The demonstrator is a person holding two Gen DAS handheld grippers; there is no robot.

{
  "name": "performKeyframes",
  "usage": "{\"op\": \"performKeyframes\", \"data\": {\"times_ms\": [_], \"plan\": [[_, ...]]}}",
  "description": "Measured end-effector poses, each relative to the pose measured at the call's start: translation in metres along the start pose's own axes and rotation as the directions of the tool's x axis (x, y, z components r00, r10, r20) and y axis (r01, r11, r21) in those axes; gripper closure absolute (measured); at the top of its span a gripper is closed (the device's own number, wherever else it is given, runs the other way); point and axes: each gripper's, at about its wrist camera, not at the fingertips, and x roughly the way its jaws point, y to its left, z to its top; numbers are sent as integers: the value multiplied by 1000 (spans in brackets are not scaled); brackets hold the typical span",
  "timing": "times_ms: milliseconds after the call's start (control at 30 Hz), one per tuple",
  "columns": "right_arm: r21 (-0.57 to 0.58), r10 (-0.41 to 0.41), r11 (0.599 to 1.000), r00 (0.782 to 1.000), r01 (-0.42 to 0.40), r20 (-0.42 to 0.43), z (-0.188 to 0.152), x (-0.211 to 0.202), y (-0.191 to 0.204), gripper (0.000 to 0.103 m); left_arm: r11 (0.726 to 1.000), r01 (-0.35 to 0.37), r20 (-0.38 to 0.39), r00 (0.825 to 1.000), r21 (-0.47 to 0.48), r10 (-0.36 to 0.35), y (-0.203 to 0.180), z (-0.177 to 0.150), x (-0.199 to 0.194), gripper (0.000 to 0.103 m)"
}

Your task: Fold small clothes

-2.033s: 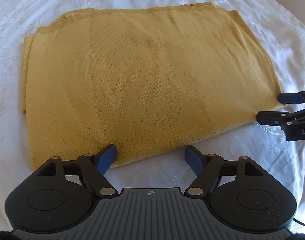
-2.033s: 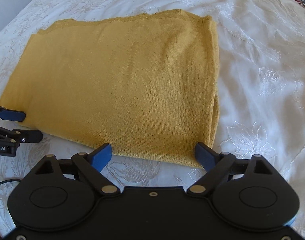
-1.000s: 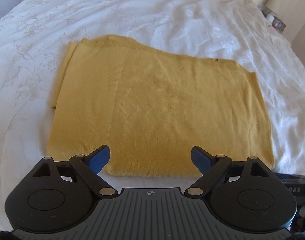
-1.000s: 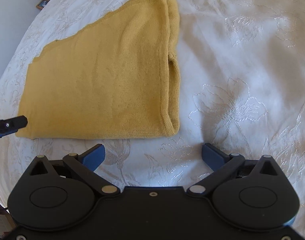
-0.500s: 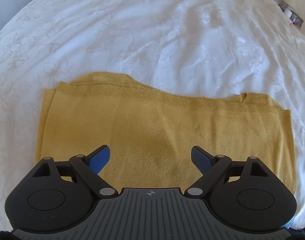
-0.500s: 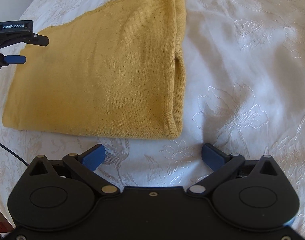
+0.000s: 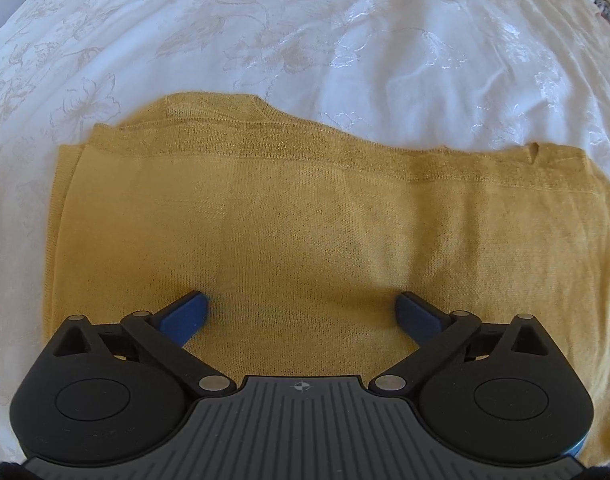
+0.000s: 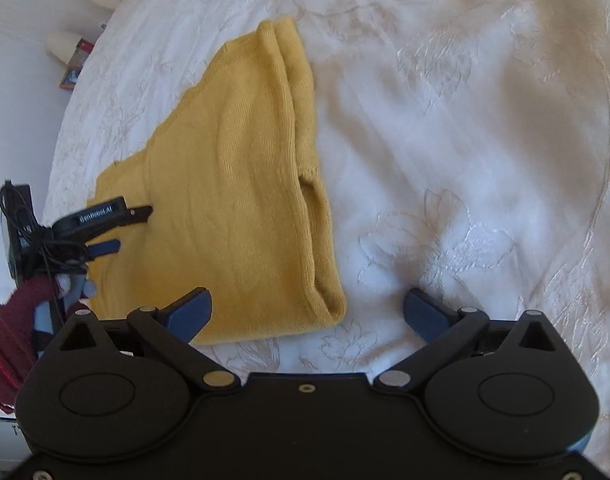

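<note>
Left hand-held gripper [image 7: 301,308] newly over yellow garment [image 7: 305,232], agape — right view alone: folded edge, right hand-held gripper [image 8: 307,306] agape.

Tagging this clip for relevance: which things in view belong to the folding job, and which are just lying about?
Part of the job:
- yellow knit garment, folded flat on the white bedspread
- left gripper, jaws open over the garment
- right gripper, jaws open at the garment's corner

Just lying about:
- white cup beside the bed
- small items near it, too small to identify

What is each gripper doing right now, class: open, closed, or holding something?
Left gripper: open, empty, over the yellow garment.
Right gripper: open, empty, at the garment's folded corner.
</note>
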Motion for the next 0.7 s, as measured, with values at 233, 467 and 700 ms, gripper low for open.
{"op": "performKeyframes", "data": {"times_ms": [233,467,700], "plan": [[-96,78,993,996,-73,49,41,12,15,1,1000,-1,1,1000,2,1,-1,3,1,0],[-160,118,979,992,-123,-40,69,45,22,0,1000,6,22,1000,-1,-6,-1,-1,4,0],[-137,114,983,991,-123,-72,81,59,21,0,1000,7,79,997,-15,-5,-2,-12,1,0]]}}
